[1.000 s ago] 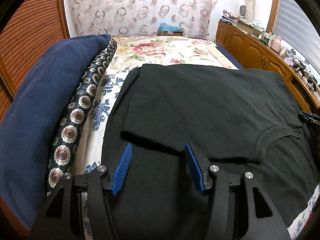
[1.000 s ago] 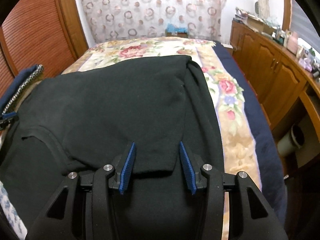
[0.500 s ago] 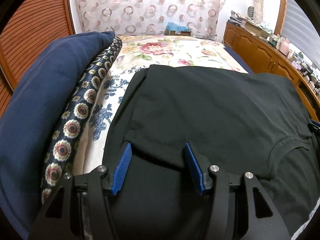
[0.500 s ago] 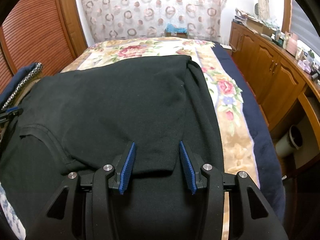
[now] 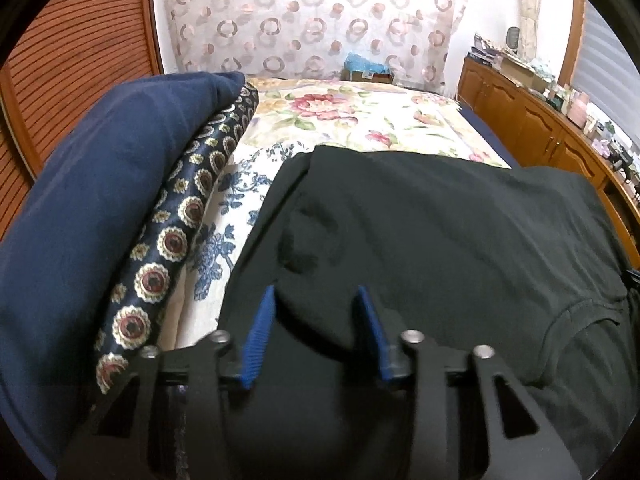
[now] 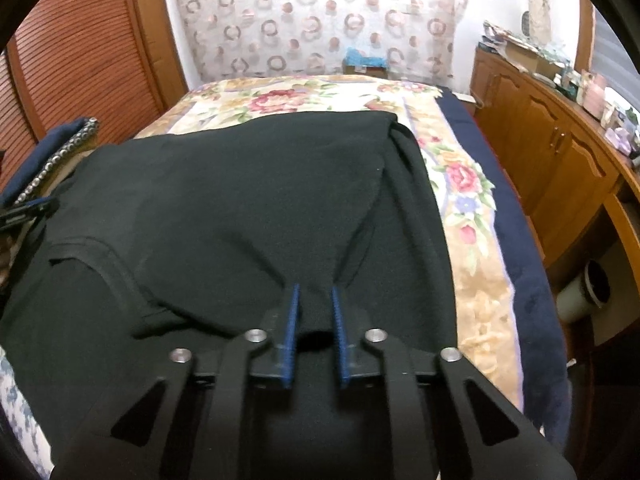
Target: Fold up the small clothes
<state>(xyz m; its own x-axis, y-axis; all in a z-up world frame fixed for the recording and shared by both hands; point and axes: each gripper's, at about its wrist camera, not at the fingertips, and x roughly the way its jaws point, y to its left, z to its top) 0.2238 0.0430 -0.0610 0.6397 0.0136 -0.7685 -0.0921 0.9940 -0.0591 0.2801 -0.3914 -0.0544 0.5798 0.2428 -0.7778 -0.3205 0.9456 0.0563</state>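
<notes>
On the floral-quilted bed [image 6: 472,264], I've just been closing both jaws: right gripper [image 6: 314,300] pinches the black cotton T-shirt's [image 6: 240,208] folded hem for lifting, left gripper [image 5: 316,308] probably gripping too.

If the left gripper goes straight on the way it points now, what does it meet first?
Probably the black shirt: the left gripper, jaws just closing, already has its folded edge between them.
</notes>
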